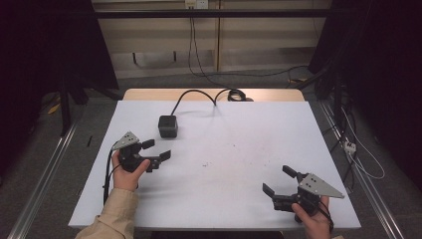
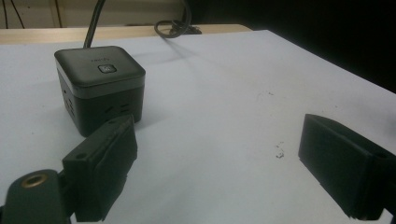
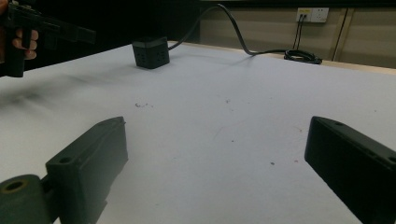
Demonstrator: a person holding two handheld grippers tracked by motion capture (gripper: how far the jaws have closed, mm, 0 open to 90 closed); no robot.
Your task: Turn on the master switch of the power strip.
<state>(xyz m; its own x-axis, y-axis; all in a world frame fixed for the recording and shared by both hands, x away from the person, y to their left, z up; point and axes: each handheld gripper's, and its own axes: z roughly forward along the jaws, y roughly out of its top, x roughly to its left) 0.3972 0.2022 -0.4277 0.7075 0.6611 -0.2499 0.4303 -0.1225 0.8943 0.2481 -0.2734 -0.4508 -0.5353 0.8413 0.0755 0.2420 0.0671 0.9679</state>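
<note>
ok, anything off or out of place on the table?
Nothing damaged or spilled. The dark cube-shaped power block sits upright, its black cable trailing off the far edge. A few small dark specks mark the white tabletop near the middle.

The white surface (image 1: 239, 149) carries one black cube-shaped power box (image 1: 168, 126) with one black cable (image 1: 199, 93). Two grippers hover above it: the left gripper (image 1: 157, 149) and the right gripper (image 1: 278, 180).

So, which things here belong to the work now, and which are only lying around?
In the work:
- black cube socket, nearest the left gripper
- its cable
- right gripper, open, far from it

Lying about:
- white plug strip on the floor
- wall socket
</note>
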